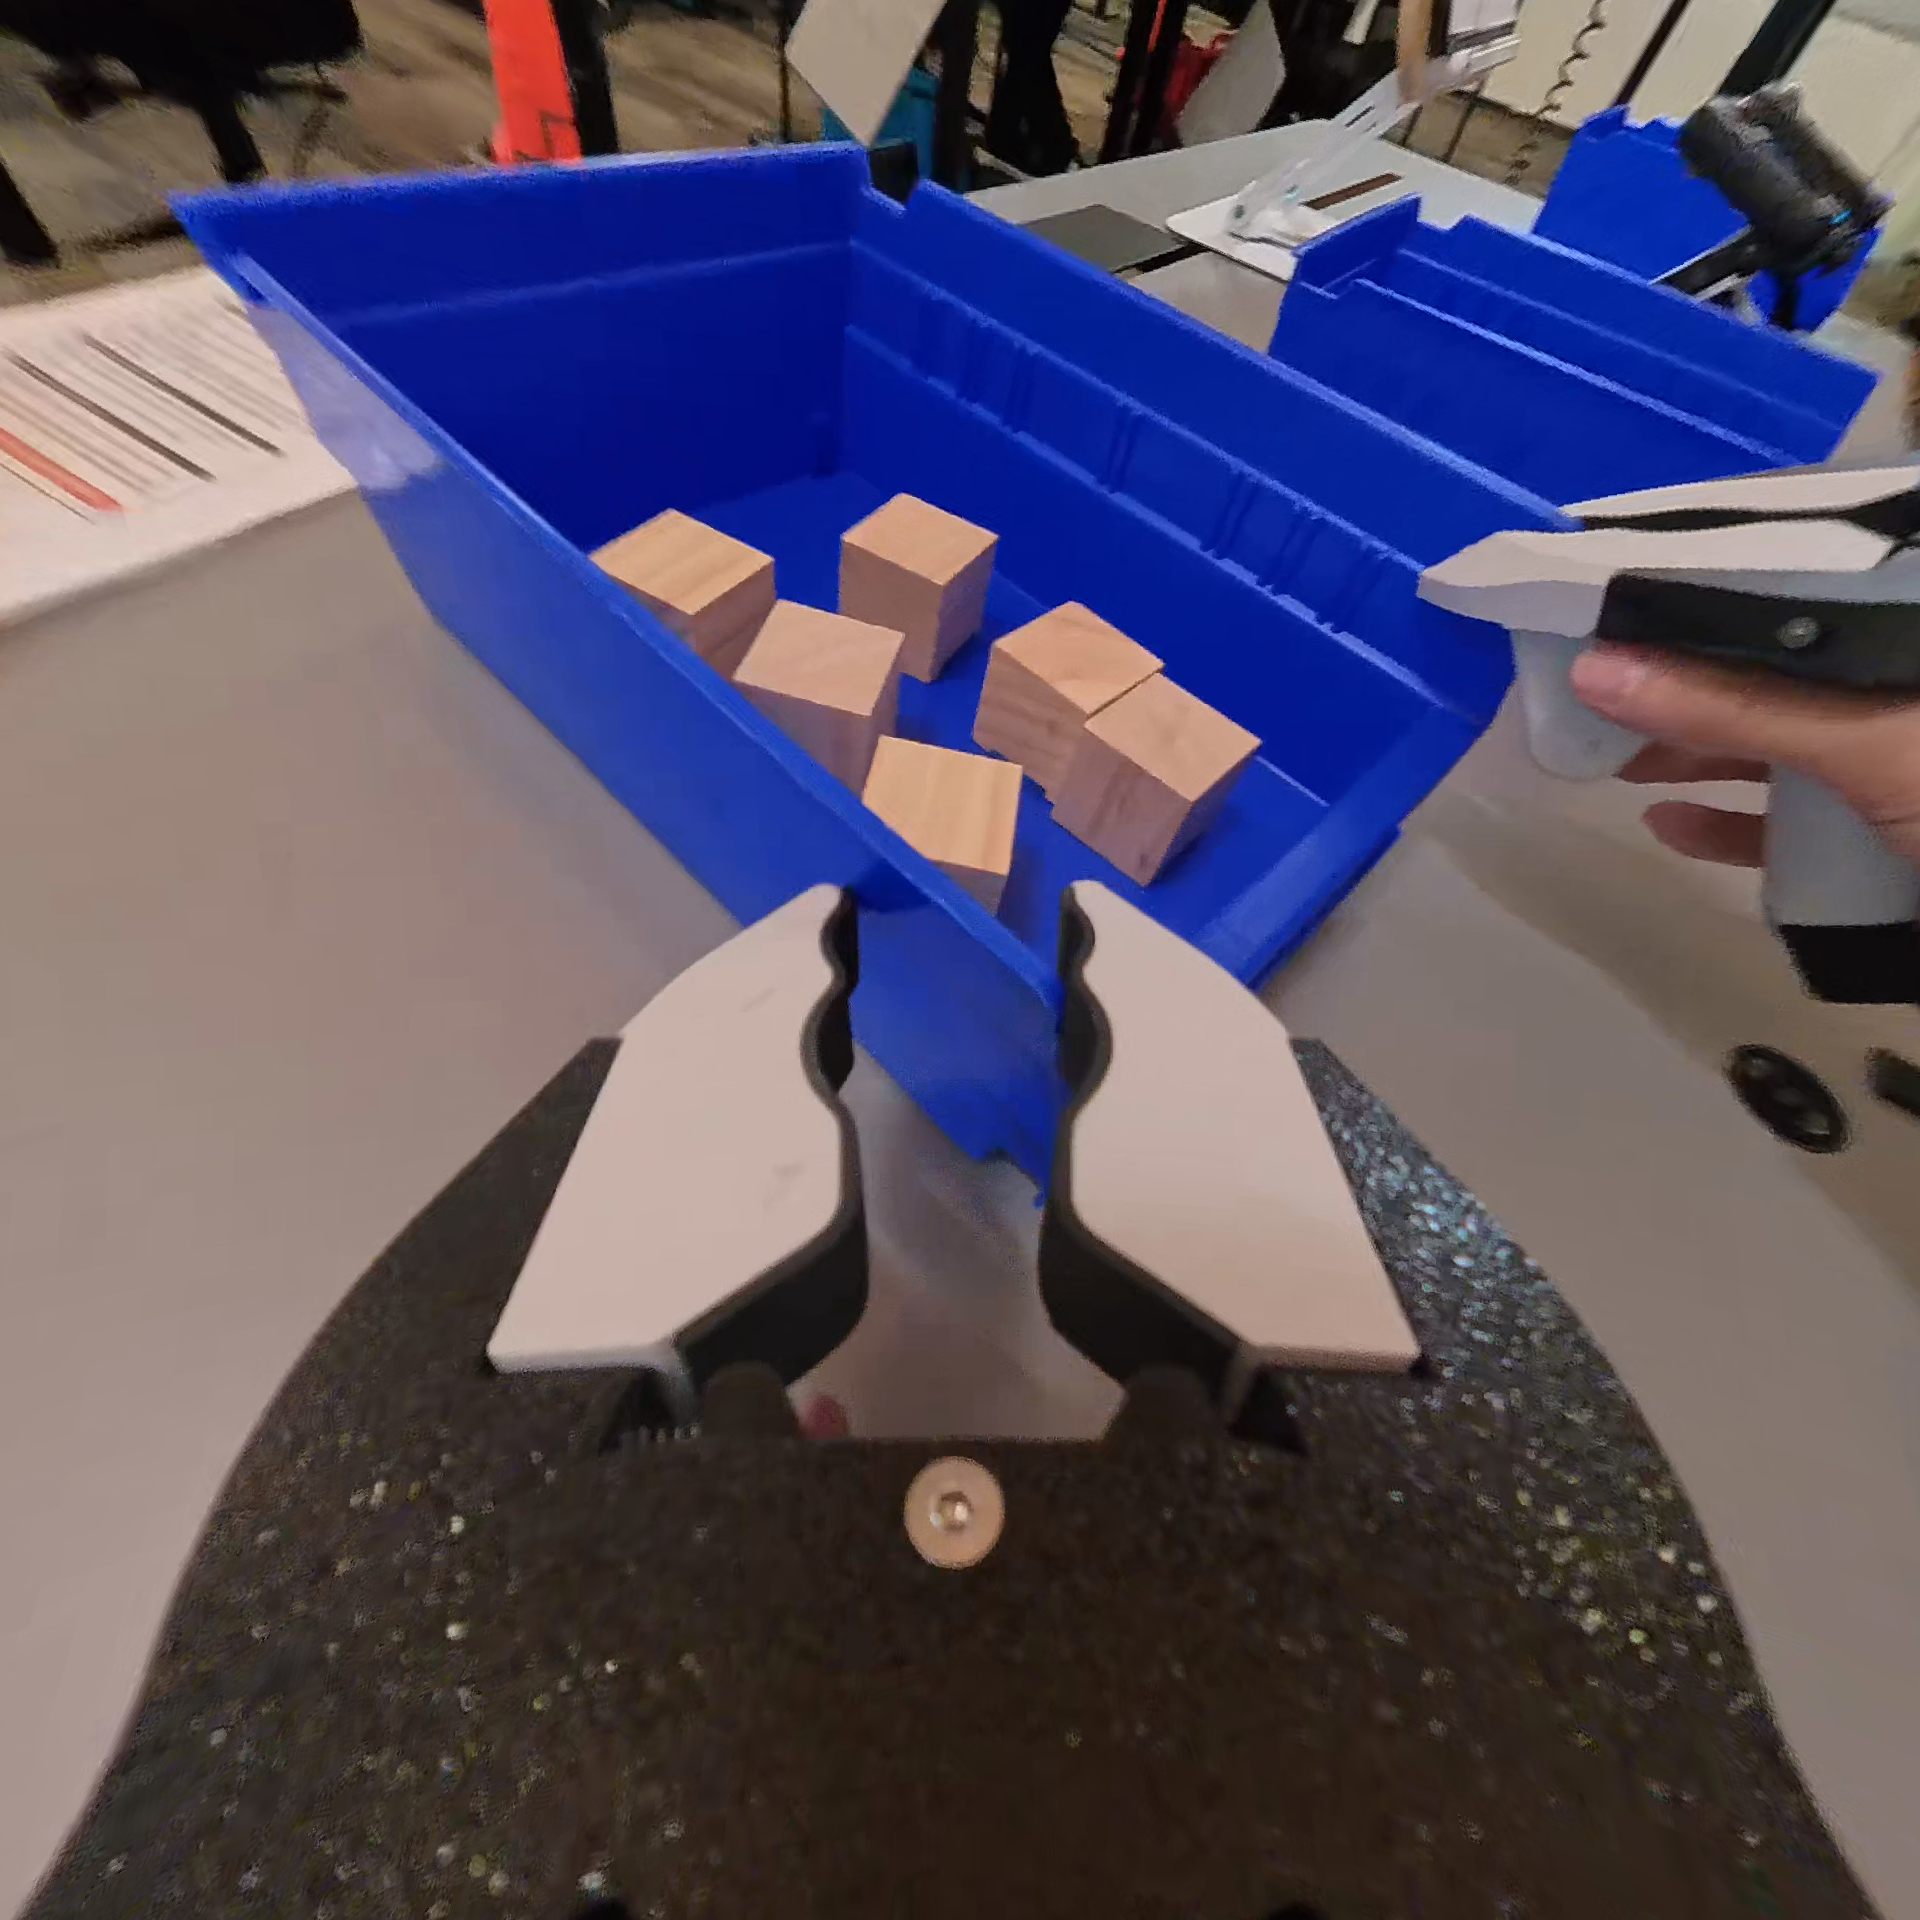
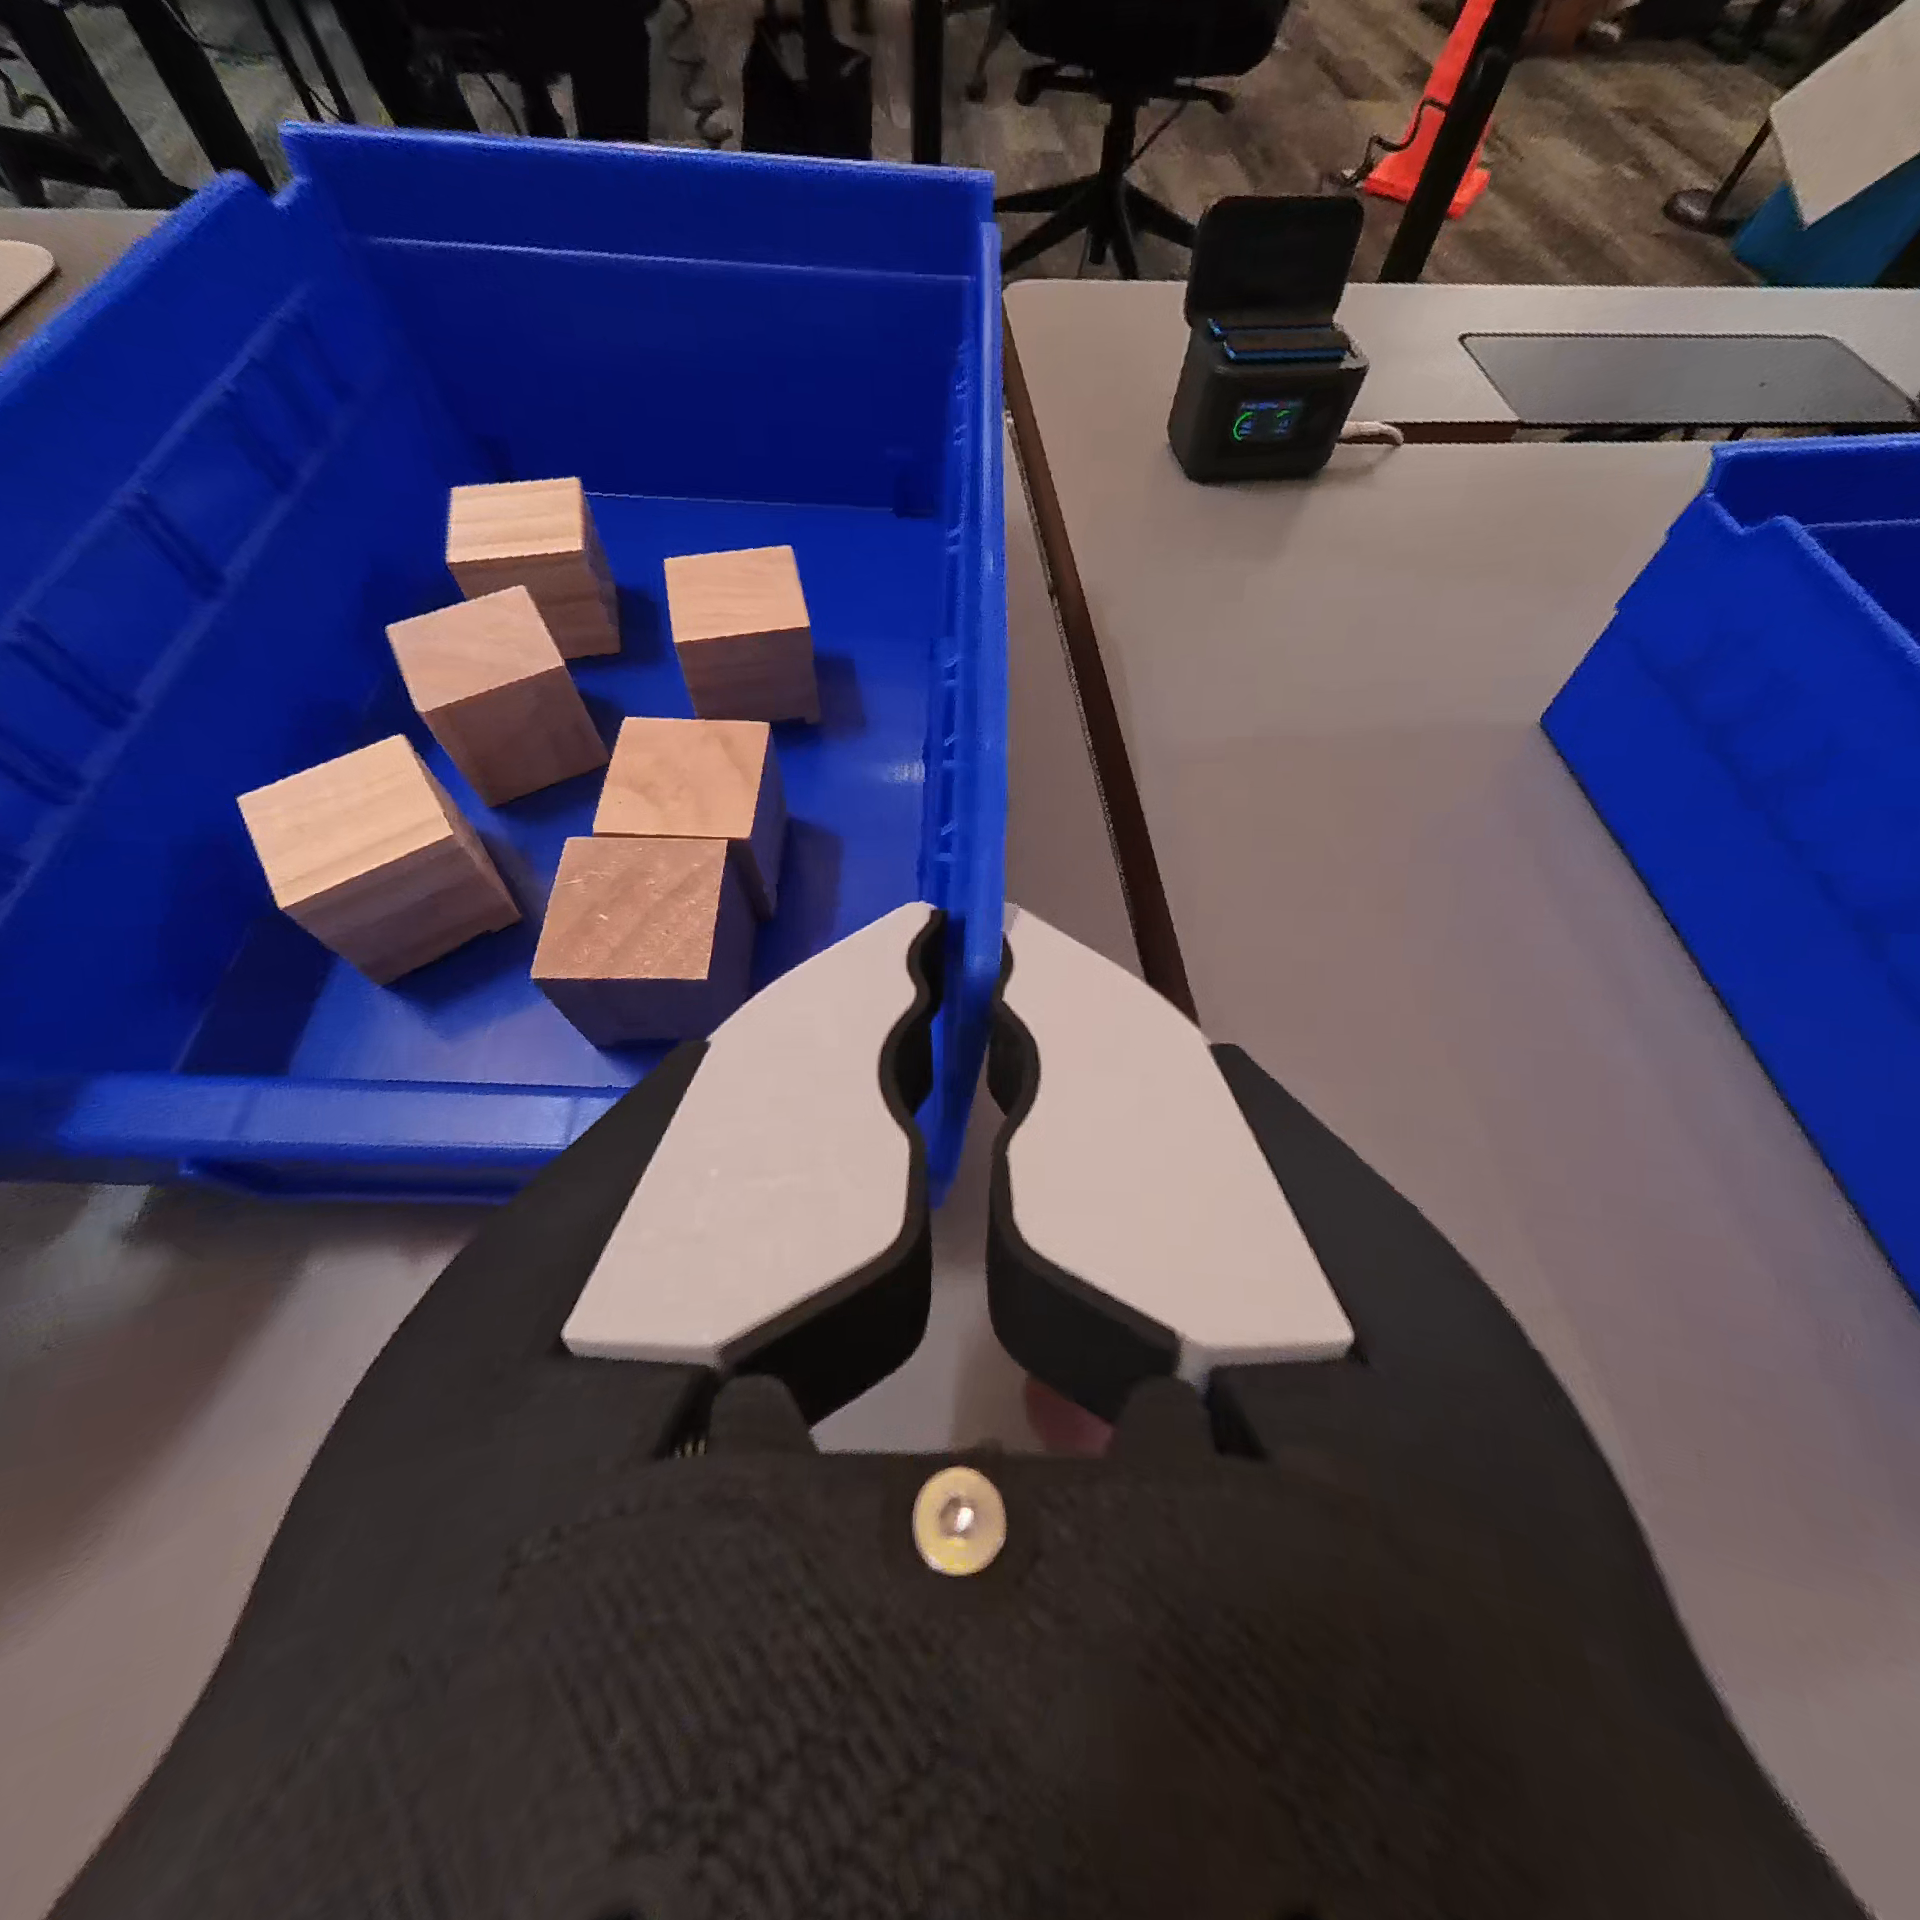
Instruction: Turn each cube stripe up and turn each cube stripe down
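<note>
Nothing turned yet, I judge: six cubes in the blue bin at upper left show no stripe. My left tongs gape empty; right tongs nearly closed, empty.

Grey tables, office chair, orange cone behind.

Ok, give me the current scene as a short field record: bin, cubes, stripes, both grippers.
container: open blue plastic bin on a grey table
contents: six plain wooden cubes, loose on the bin floor, two touching
stripes: none visible on any showing face
left gripper: open, empty, outside the bin at its near corner
right gripper: nearly closed, empty, fingertips either side of the bin's right wall; contact unclear
second blue bin: to the right, contents not visible
other: small black device with lit screen behind
</note>
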